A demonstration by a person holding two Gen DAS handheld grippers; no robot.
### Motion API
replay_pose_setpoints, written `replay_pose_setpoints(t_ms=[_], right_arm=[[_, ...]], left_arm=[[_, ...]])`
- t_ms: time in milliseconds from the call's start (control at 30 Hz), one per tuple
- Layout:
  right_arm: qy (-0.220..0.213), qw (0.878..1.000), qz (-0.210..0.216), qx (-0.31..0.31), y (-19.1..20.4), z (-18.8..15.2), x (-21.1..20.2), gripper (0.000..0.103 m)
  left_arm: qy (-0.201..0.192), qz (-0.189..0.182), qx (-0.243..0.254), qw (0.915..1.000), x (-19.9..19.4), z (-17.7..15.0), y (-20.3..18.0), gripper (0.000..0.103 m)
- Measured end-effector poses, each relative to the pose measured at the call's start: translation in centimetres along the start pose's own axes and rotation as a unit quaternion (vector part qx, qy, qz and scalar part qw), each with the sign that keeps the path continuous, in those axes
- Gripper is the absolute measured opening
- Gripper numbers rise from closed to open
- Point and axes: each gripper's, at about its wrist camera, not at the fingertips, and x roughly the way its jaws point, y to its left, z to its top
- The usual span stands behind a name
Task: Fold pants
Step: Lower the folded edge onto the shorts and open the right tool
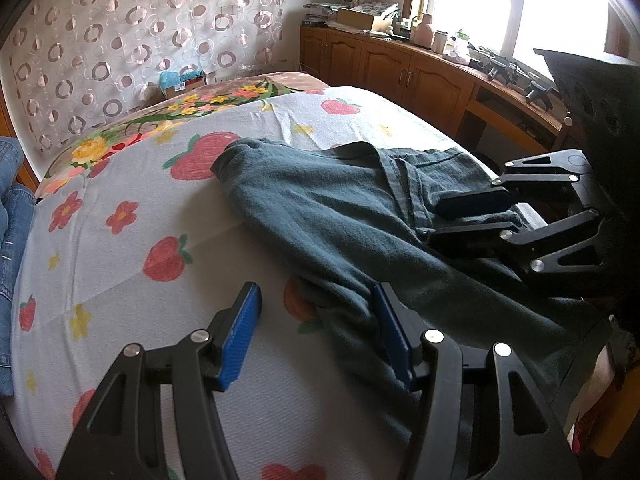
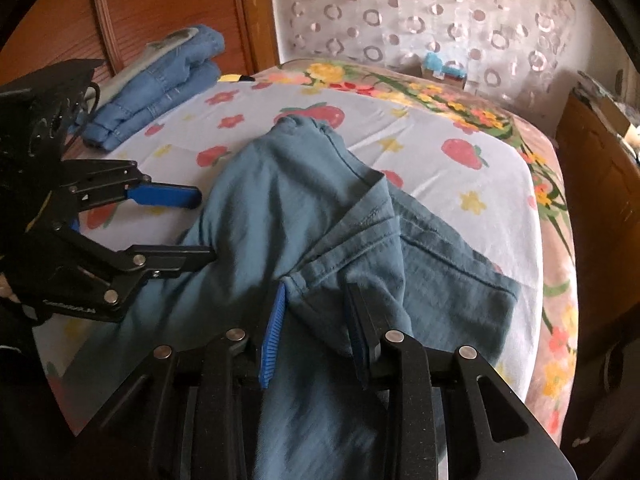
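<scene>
Dark teal pants (image 1: 340, 216) lie crumpled on a bed with a strawberry-print sheet (image 1: 140, 208); they also show in the right wrist view (image 2: 288, 200). My left gripper (image 1: 316, 312) is open, its right finger touching the pants' edge, its left finger over bare sheet; it also shows in the right wrist view (image 2: 202, 224). My right gripper (image 2: 316, 312) is open with a bunched fold of the pants near the waistband between its fingers; it shows in the left wrist view (image 1: 472, 214) resting on the pants.
Folded blue jeans (image 2: 160, 84) lie at the bed's far left by a wooden wardrobe (image 2: 160, 4). A wooden cabinet (image 1: 400, 64) with clutter runs under the window on the right. A curtain (image 1: 140, 32) hangs behind the bed.
</scene>
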Motion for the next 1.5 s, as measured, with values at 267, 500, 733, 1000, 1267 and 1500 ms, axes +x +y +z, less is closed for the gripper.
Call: replay_pose_setpoints(t_ms=[267, 500, 733, 1000, 1267, 1500], right_arm=[[0.006, 0.999, -0.014, -0.029, 1.0, 0.3, 0.6, 0.03], [-0.016, 1.0, -0.008, -0.013, 0.0, 0.2, -0.6, 0.002], [-0.043, 0.997, -0.037, 0.044, -3.9, 0.4, -2.2, 0.002], [-0.051, 0.991, -0.08, 0.092, -8.3, -0.1, -2.6, 0.001], [-0.044, 0.987, -0.113, 0.108, -9.5, -0.7, -2.4, 0.001], [-0.048, 0.985, -0.109, 0.128, -9.8, -1.1, -2.9, 0.01]], left_arm=[[0.0, 0.0, 0.0, 1.0, 0.0, 0.0, 0.0, 0.058], [0.0, 0.0, 0.0, 1.0, 0.0, 0.0, 0.0, 0.058], [0.0, 0.0, 0.0, 1.0, 0.0, 0.0, 0.0, 0.059], [0.0, 0.0, 0.0, 1.0, 0.0, 0.0, 0.0, 0.059], [-0.001, 0.001, 0.0, 1.0, -0.1, 0.0, 0.1, 0.059], [-0.006, 0.016, 0.003, 0.9999, -1.4, -0.4, 0.3, 0.059]])
